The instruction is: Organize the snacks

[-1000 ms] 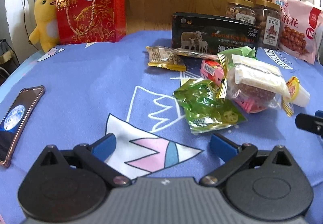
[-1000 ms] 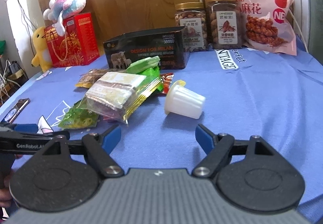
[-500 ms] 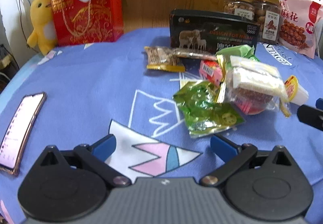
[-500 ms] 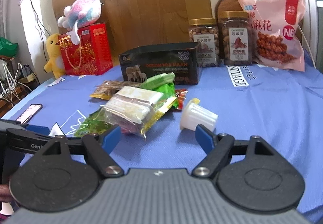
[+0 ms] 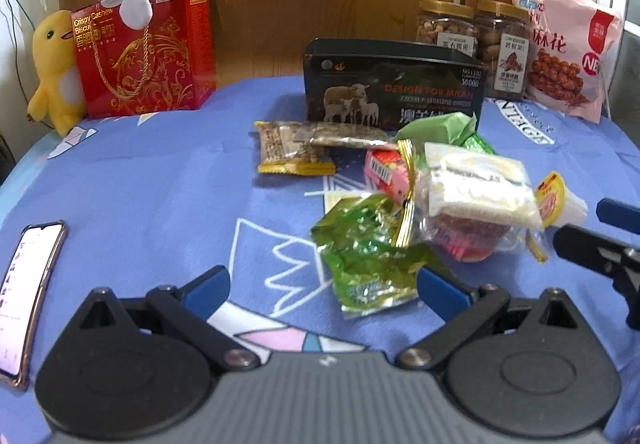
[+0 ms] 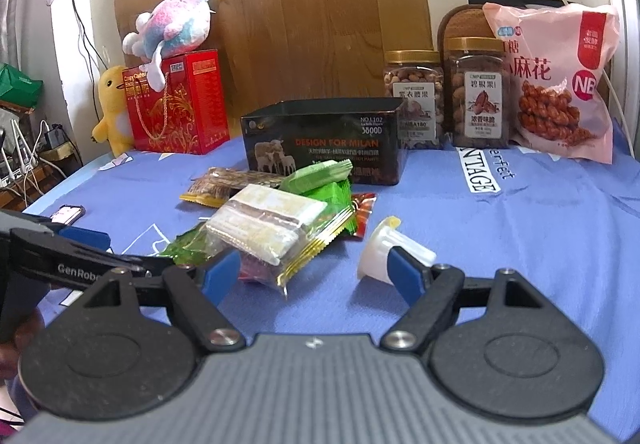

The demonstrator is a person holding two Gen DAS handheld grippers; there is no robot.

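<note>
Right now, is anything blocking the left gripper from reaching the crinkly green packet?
Nothing visible blocks it. The left gripper is open, and the green packet lies on the blue cloth just ahead, its near edge already about level with the fingertips. The clear-wrapped cake packet only overlaps its far right corner.

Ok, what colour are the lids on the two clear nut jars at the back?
Gold, on both clear nut jars; the right wrist view shows them best.

Blue tablecloth (image 5: 160,183) carries snack packets (image 5: 360,256), phone (image 5: 28,284).
</note>
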